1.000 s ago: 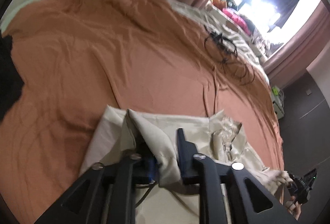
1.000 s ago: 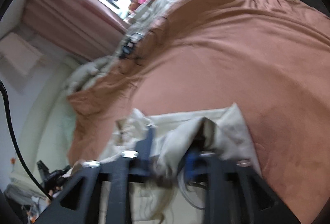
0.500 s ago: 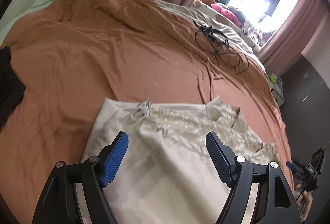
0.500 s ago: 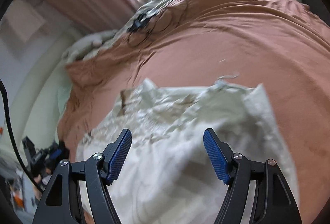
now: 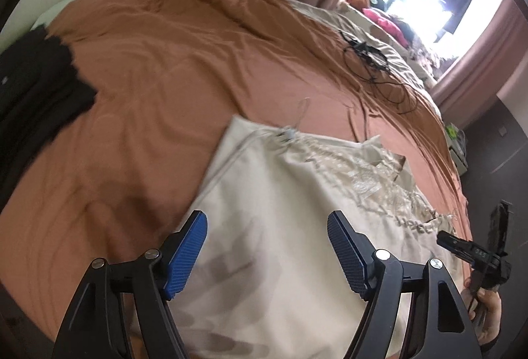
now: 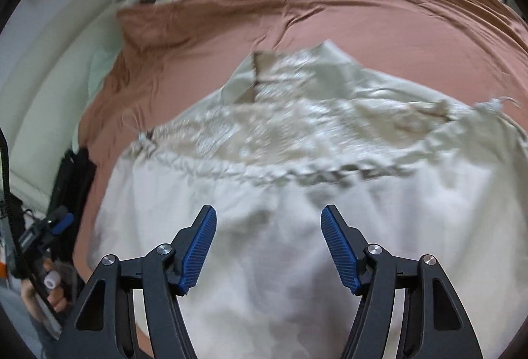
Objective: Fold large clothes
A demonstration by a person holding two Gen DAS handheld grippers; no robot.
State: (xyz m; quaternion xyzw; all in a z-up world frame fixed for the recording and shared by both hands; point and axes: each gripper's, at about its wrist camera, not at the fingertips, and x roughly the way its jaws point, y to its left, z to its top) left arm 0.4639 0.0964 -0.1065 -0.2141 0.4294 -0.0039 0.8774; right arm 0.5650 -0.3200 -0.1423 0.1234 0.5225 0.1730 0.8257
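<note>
A large cream garment (image 5: 274, 227) lies spread on the rust-orange bedspread (image 5: 158, 88), its smooth plain half toward the person and its lacy, embroidered half (image 6: 280, 114) toward the far side of the bed. It looks laid flat on purpose, so that a clean fold line can be chosen across an even surface. The left gripper (image 5: 267, 250) hovers over the near plain cloth with its blue pads standing wide apart and nothing pinched between them. The right gripper (image 6: 269, 243) hangs over the same garment from the other side; its jaws are closing a little, yet they are still apart and the cloth only lies beneath them, not between the pads. Both tools point down at the fabric, which suggests they are placed to pick the next pair of grasp points rather than to carry anything. A small white tag on a thin loop (image 5: 290, 132) sits at the garment's far edge. A black garment (image 5: 36, 78) lies well apart at the bedspread's left side, and a tangle of black cables (image 5: 373, 61) rests farther up the bed. No box, basket or other container is visible, so nothing is held in one.
</note>
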